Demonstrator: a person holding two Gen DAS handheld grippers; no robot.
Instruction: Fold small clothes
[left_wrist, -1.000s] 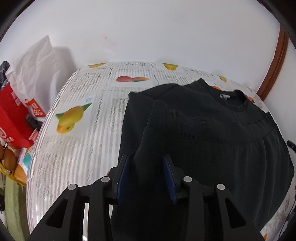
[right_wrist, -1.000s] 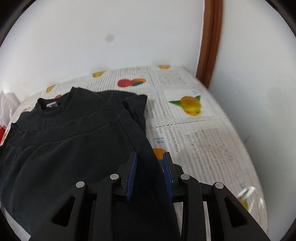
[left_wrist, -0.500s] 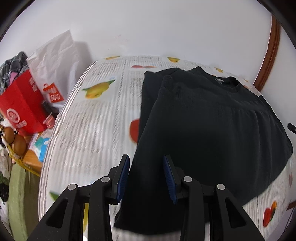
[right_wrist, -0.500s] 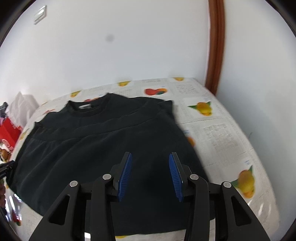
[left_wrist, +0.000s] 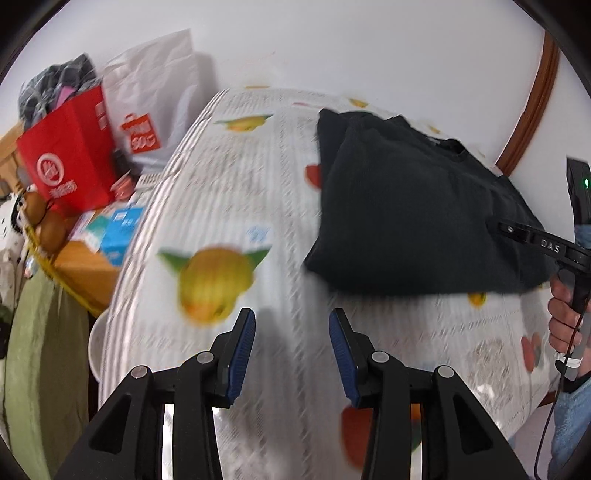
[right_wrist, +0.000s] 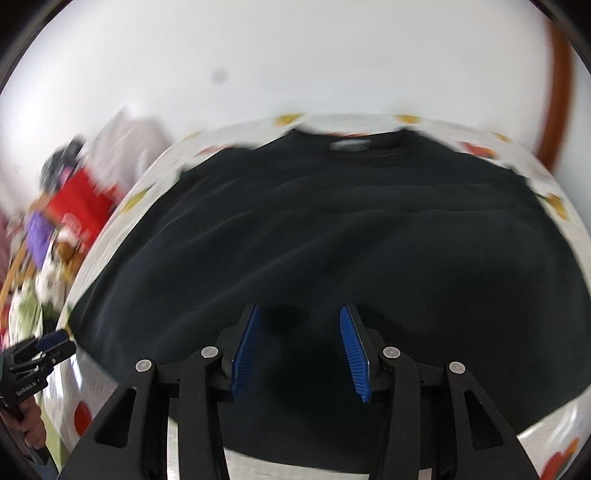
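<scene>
Your left hand-held gripper (left_wrist: 291, 345) and right hand-held gripper (right_wrist: 300, 345), jaws just widened, empty; folded black knit sweater (right_wrist: 332, 236) flat on fruit-print table (left_wrist: 236, 206).

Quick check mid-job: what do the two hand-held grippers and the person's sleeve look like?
Both the left hand-held gripper and right hand-held gripper are black, with ribbed blue pads and silver screws. The right one bears white lettering and trails a thin black cable past a blue sleeve.

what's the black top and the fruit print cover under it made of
Black top: looks like soft matte knit cloth; it lies in gentle folds without shine.
Fruit print cover: probably a smooth coated or plastic tablecloth, faintly glossy, but blur leaves that open.
</scene>
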